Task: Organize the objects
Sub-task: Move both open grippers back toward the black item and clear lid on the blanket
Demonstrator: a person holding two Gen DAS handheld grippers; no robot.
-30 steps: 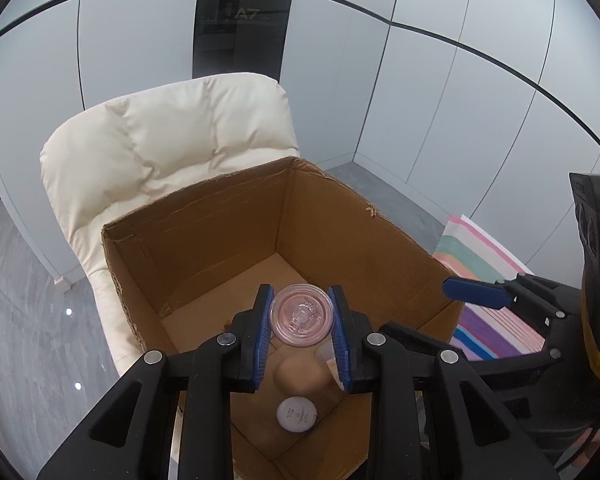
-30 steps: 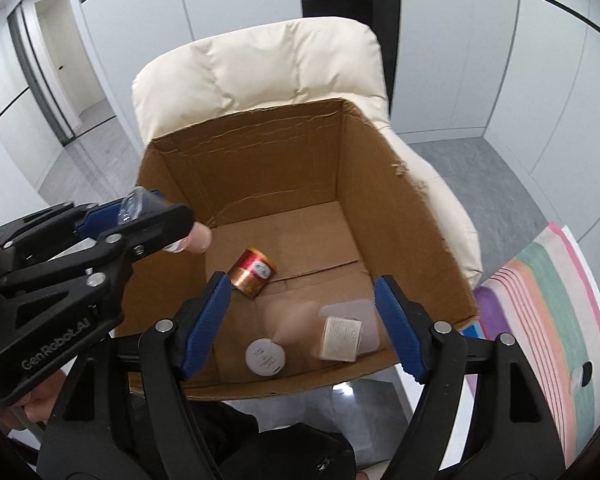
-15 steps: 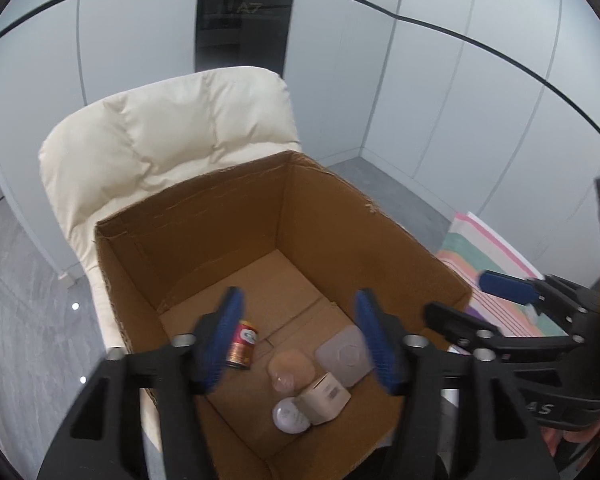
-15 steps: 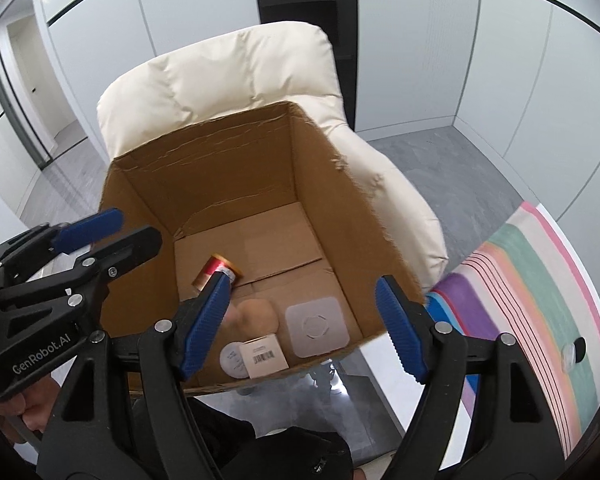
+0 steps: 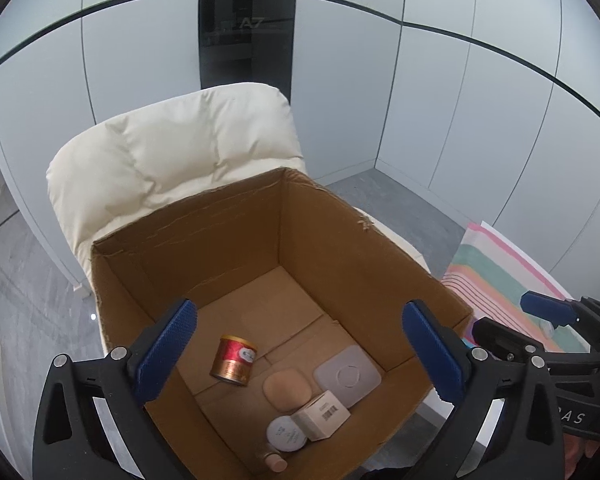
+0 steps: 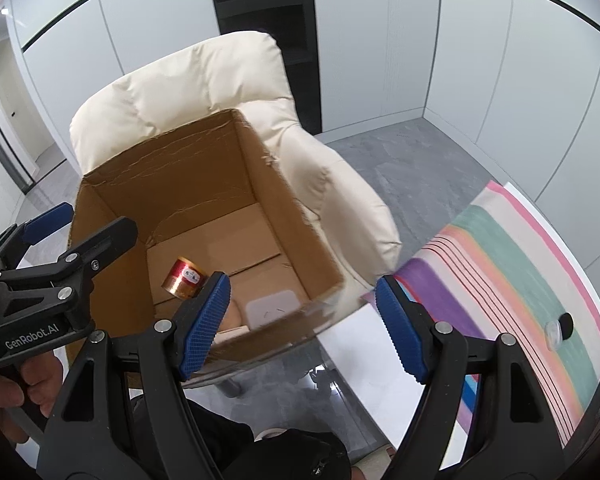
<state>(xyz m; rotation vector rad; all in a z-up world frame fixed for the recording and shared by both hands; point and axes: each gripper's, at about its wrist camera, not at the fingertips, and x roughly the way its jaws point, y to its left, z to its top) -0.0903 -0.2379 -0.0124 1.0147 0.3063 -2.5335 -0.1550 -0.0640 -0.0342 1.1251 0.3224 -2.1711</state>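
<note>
Above box (image 5: 340, 264), left tongs (image 5: 300, 356) wide, empty

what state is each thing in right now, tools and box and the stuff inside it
left tool: open, holding nothing
right tool: open, holding nothing
cardboard box: open at the top, upright on the cream chair
red and gold can: lying on its side on the box floor
small white carton: lying flat, barcode side up
small bottle: lying near the front wall
</note>
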